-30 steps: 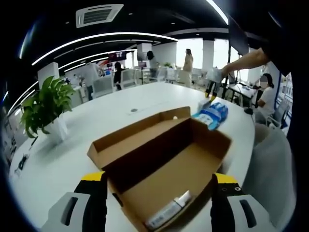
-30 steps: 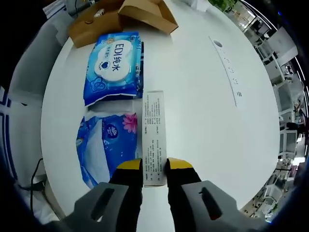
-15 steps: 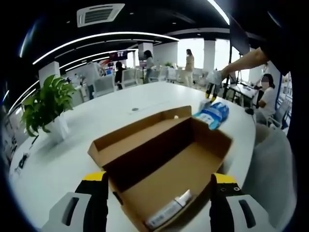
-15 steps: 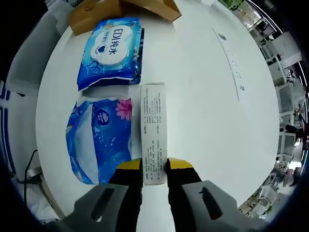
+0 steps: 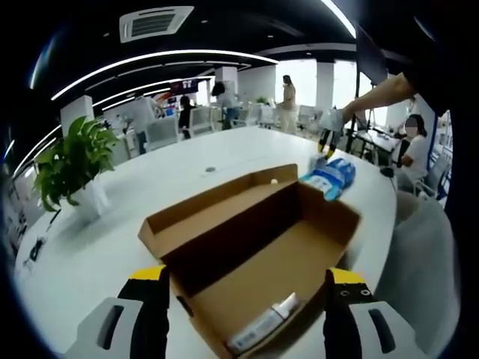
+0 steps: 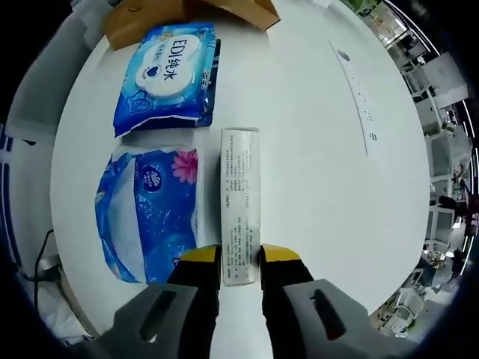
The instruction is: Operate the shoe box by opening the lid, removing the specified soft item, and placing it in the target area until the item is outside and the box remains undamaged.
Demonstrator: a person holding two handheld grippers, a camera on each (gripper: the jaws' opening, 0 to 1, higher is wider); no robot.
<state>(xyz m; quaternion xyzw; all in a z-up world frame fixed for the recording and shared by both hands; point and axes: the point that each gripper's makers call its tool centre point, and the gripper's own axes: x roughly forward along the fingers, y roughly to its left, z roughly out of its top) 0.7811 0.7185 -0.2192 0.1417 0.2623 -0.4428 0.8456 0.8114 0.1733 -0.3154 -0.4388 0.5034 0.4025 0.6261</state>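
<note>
in the left gripper view my left gripper (image 5: 243,288) is spread wide, its two yellow-tipped jaws standing on either side of the near end of the open shoe box (image 5: 254,239) and gripping nothing. the box lies on the white table (image 5: 112,232) with its lid folded back flat on the far side, and inside it, at the end nearest me, lies one small white tube-like item (image 5: 262,327); the rest of the box floor is bare cardboard. beyond the far end of the box lie blue soft packs (image 5: 329,176), and a potted plant (image 5: 71,168) stands well apart from the box on its lid side. in the right gripper view my right gripper (image 6: 239,258) is pinched onto the near end of a long white printed carton (image 6: 240,202), whose long axis runs straight away from me toward the box corner (image 6: 187,15) at the table's far edge. just beside the carton lies a blue tissue pack with a pink flower (image 6: 146,213), and between that pack and the box lies a blue wipes pack (image 6: 168,75).
</note>
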